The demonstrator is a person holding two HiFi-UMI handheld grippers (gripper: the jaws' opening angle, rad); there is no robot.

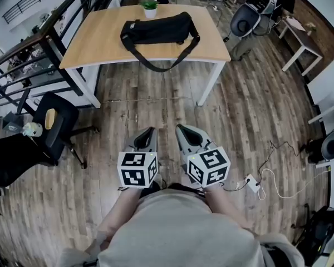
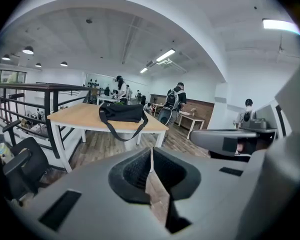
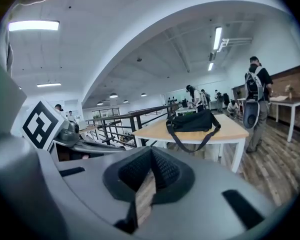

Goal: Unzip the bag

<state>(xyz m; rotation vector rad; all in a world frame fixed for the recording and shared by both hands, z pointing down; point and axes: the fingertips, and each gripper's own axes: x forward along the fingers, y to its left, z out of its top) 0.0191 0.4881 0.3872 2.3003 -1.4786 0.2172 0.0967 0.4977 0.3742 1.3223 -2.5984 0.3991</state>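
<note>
On the far table [image 1: 94, 43] lies the black bag [image 1: 157, 30], stretched left to right, its strap [image 1: 158, 65] drooping over the near edge and a small plant [image 1: 150, 8] just behind it. Both tools are held close to the person's body, well apart from the table. The left gripper [image 1: 149, 131] and the right gripper [image 1: 181, 128] sit side by side, each clenched on nothing and aimed toward the bag. The unzipping looks not yet begun; this is the approach. Next, I judge, the person must step up to the table, spread the jaws and find the zipper pull, which is too small to make out from here. One gripper would pinch it while the other steadies the bag.
</note>
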